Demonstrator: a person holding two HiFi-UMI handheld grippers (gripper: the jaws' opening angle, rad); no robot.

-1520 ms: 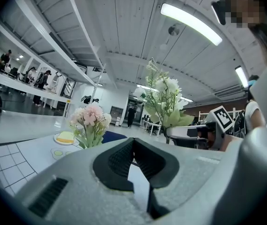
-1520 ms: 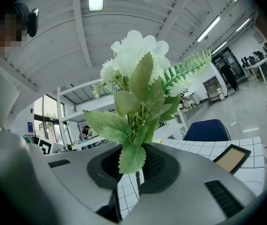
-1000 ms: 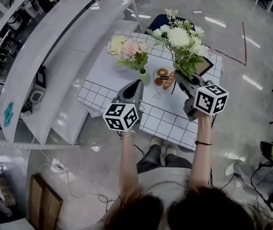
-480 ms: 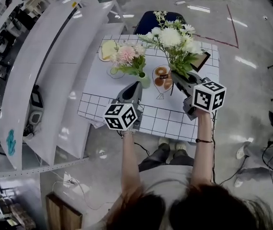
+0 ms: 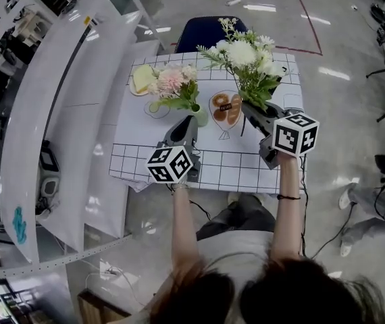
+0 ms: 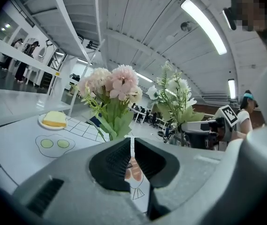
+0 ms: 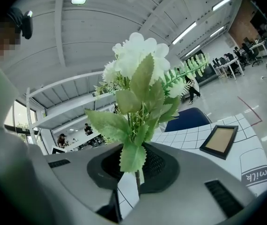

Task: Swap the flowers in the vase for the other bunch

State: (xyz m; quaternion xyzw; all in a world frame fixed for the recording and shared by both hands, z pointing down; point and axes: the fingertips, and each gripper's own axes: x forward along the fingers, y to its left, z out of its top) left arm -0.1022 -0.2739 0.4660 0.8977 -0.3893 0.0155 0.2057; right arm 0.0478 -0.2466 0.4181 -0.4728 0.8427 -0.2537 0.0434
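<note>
Left gripper (image 5: 190, 122): fingers clenched, empty, just short of vase (image 5: 202, 118) holding pink flowers (image 5: 171, 82). Right gripper (image 5: 249, 111), right of vase: fingers grasping white bunch (image 5: 245, 54) by its stems.

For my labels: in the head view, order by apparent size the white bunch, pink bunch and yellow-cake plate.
1. white bunch, largest, though held up nearer the camera.
2. pink bunch.
3. plate, smallest.

a table (image 5: 236, 166) with a grid-printed white cloth stands on a glossy grey floor (image 5: 354, 113). long white benches (image 5: 64, 113) run along its left; a blue chair (image 5: 206, 31) sits behind it. strip lights (image 6: 203, 20) line the ceiling.
</note>
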